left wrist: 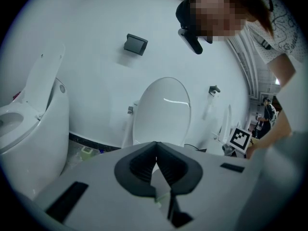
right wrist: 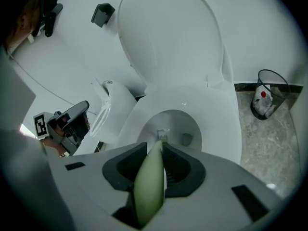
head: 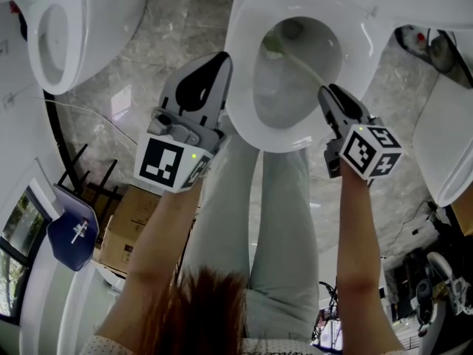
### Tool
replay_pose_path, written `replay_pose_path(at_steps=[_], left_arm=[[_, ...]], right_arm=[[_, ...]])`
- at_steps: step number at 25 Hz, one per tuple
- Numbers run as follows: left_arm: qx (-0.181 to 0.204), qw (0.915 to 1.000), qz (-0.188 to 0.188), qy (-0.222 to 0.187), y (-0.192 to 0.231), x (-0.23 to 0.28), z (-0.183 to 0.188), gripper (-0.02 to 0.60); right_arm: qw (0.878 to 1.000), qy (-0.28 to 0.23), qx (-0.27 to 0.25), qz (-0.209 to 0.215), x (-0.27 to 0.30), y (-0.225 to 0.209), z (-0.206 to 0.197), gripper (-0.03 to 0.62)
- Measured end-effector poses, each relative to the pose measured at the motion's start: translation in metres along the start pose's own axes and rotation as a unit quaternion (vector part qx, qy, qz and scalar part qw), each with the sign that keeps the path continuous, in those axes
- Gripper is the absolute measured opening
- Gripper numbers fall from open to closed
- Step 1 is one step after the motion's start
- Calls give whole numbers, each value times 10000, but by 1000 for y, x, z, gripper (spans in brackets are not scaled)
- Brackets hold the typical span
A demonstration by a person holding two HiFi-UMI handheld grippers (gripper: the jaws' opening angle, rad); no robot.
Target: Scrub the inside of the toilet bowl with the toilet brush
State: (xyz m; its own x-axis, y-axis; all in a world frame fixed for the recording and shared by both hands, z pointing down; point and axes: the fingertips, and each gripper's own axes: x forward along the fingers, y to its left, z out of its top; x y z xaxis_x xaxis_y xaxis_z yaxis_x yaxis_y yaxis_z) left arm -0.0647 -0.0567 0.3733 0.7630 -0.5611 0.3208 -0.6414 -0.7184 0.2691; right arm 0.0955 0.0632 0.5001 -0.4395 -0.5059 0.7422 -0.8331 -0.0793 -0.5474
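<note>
While left gripper (left wrist: pixel 155 149) jaws meet empty, right gripper (right wrist: pixel 161 147) clamps pale-green toilet brush (right wrist: pixel 149 189), head in toilet bowl (right wrist: pixel 219 124).

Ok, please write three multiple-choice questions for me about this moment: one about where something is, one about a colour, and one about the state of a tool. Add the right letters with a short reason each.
1. Where is the brush head?
A. inside the toilet bowl
B. on the floor
C. in the wire bin

2. What colour is the brush handle?
A. red
B. light green
C. black

3. How does the left tool stand?
A. wide open
B. shut on the brush
C. shut, with nothing in it

Answers:
1 A: the bristles show down in the bowl, beyond the right tool.
2 B: the handle gripped between the right tool's jaws is pale green.
3 C: its jaws meet at the tips and hold nothing.
</note>
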Motion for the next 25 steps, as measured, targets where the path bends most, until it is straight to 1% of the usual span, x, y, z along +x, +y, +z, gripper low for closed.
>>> replay_pose_path(at_steps=[6, 14, 16, 21, 25], left_arm=[[11, 10000, 21, 18, 0, -3, -2, 3], [-21, 10000, 54, 0, 0, -5, -4, 4], [-22, 10000, 69, -4, 1, -6, -5, 4], [-30, 9999, 105, -26, 1, -8, -4, 4], [-41, 9999, 100, -41, -1, -8, -3, 4]], right_arm=[[9999, 57, -104, -18, -1, 1, -4, 114], [9977, 461, -484, -144, -10, -7, -21, 114], [9975, 504, -467, -150, -11, -9, -25, 114], [9972, 694, -187, -193, -15, -23, -30, 114], [9920, 1052, -610, -329, -16, -28, -36, 114]])
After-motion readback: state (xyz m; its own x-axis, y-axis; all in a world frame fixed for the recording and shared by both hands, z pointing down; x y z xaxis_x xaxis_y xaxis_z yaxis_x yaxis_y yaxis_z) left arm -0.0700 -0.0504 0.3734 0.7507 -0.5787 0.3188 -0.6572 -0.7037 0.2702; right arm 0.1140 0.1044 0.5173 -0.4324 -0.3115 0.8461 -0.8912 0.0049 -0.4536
